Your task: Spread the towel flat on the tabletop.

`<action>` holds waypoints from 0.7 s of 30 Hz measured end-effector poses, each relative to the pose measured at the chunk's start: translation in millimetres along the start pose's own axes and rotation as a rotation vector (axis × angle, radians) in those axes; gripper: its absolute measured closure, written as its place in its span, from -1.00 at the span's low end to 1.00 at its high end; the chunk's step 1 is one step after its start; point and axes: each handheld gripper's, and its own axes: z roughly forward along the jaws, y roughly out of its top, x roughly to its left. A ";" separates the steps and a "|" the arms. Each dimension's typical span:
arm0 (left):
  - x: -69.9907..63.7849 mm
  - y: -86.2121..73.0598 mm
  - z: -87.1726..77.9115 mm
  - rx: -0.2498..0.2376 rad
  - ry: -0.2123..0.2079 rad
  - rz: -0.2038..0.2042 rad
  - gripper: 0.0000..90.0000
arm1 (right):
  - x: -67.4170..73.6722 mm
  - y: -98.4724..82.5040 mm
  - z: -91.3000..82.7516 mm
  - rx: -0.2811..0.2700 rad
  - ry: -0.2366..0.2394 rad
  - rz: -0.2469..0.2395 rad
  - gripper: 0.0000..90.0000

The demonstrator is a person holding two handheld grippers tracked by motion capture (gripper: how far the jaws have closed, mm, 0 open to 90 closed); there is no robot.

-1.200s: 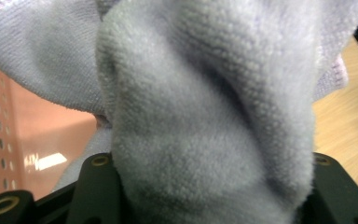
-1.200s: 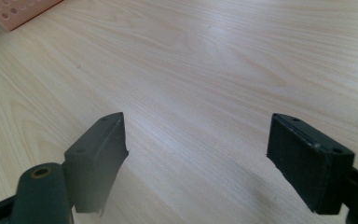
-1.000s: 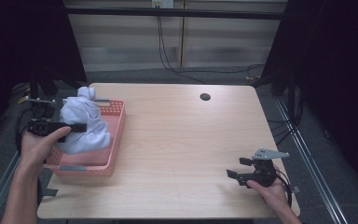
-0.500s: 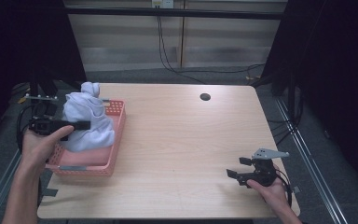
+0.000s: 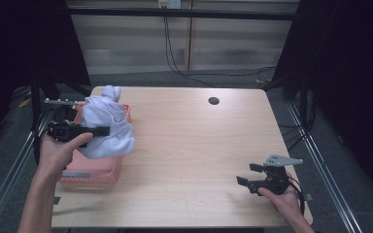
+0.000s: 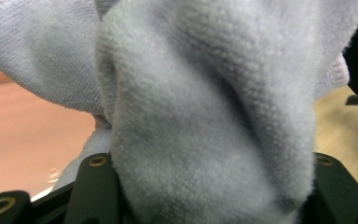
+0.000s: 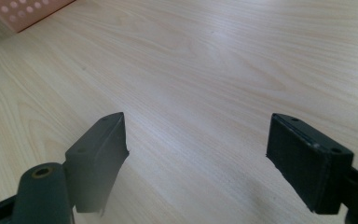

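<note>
Tongs, left (image 5: pixel 108 130): clenched on a bunched lilac towel (image 5: pixel 108 127), held above the basket (image 5: pixel 93 170) at the table's (image 5: pixel 189 145) left edge. Tongs, right (image 5: pixel 244 174): released, jaws wide, idle at near right. Handling, by judgement: keep the clamp deep in the fold; lift until the hanging cloth clears the basket rim; carry right to bare wood before releasing.

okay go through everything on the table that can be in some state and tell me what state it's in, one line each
Left gripper: shut on the towel, a thick fold packed between its fingers.
Towel: bunched, lifted above the basket, hanging partly past its right rim.
Basket: upright at the table's left edge.
Right gripper: open, nothing between its fingers, low over bare wood.
Table: bare in the middle.
</note>
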 end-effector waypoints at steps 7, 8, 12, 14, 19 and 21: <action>-23.4 15.2 13.1 -0.010 -0.045 0.048 0.00 | -1.3 1.9 1.9 -0.004 -0.002 0.005 -0.53; -32.0 19.1 20.4 -0.009 -0.057 0.067 -0.01 | -1.4 1.8 1.4 -0.009 -0.002 0.005 -0.52; -45.0 24.3 34.6 0.017 -0.075 0.102 -0.01 | -1.8 1.9 1.1 -0.012 -0.004 0.006 -0.52; -54.2 27.5 44.6 0.023 -0.105 0.109 -0.01 | -1.9 1.8 0.3 -0.013 -0.003 0.010 -0.52; -74.1 31.0 63.8 0.043 -0.141 0.143 -0.01 | -3.1 1.7 -1.1 -0.017 0.001 0.007 -0.52; -79.9 29.1 73.5 0.055 -0.183 0.141 -0.01 | -3.4 1.6 -1.9 -0.018 0.000 0.007 -0.52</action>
